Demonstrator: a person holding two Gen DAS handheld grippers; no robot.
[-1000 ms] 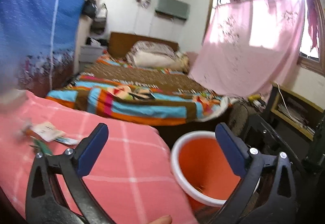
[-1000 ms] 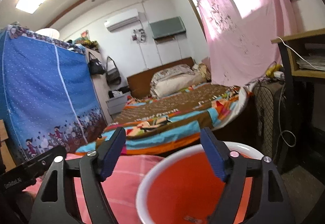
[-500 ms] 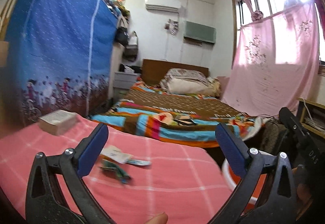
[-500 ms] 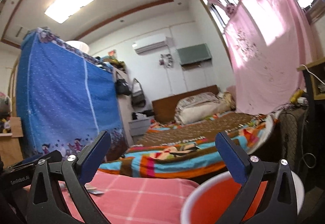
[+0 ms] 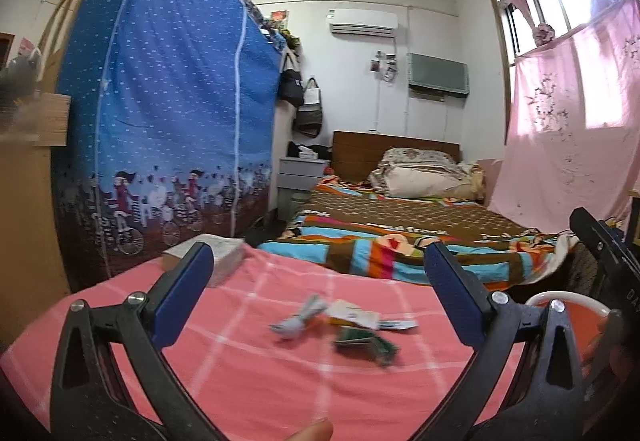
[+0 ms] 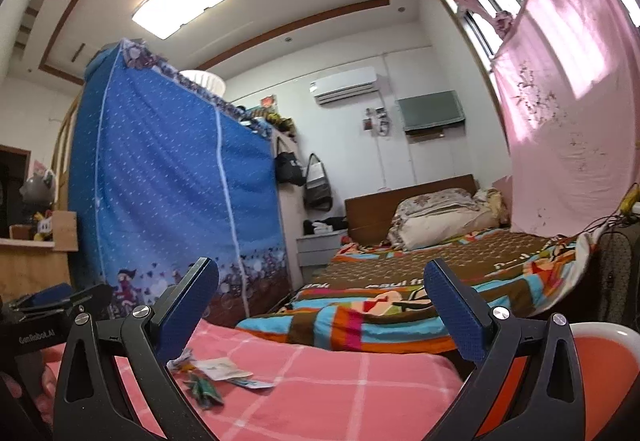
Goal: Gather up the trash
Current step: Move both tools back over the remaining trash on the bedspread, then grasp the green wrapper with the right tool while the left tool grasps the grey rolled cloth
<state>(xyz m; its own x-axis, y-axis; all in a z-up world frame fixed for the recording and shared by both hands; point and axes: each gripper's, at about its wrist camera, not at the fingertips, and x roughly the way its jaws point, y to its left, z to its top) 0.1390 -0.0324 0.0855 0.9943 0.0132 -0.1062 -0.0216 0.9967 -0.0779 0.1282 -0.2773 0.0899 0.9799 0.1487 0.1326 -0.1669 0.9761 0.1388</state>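
Note:
Trash lies on a pink checked cloth [image 5: 256,373]: a crumpled grey paper [image 5: 298,321], a white wrapper [image 5: 356,315] and a green wrapper [image 5: 366,345]. They also show in the right wrist view: the green wrapper [image 6: 204,389] and the white wrapper [image 6: 224,367]. An orange bin with a white rim [image 5: 568,299] stands to the right of the cloth; it also shows in the right wrist view [image 6: 600,365]. My left gripper [image 5: 316,293] is open and empty, a little short of the trash. My right gripper [image 6: 320,301] is open and empty, near the bin.
A white box [image 5: 216,255] sits at the far left of the cloth. A bed with a striped blanket [image 5: 400,237] lies beyond. A blue fabric wardrobe [image 5: 168,129] stands at left. A pink curtain [image 5: 568,129] hangs at right.
My left gripper has swung left from the bin to face the trash on the cloth. My right gripper has tilted up and turned left, so the bin now sits low at right.

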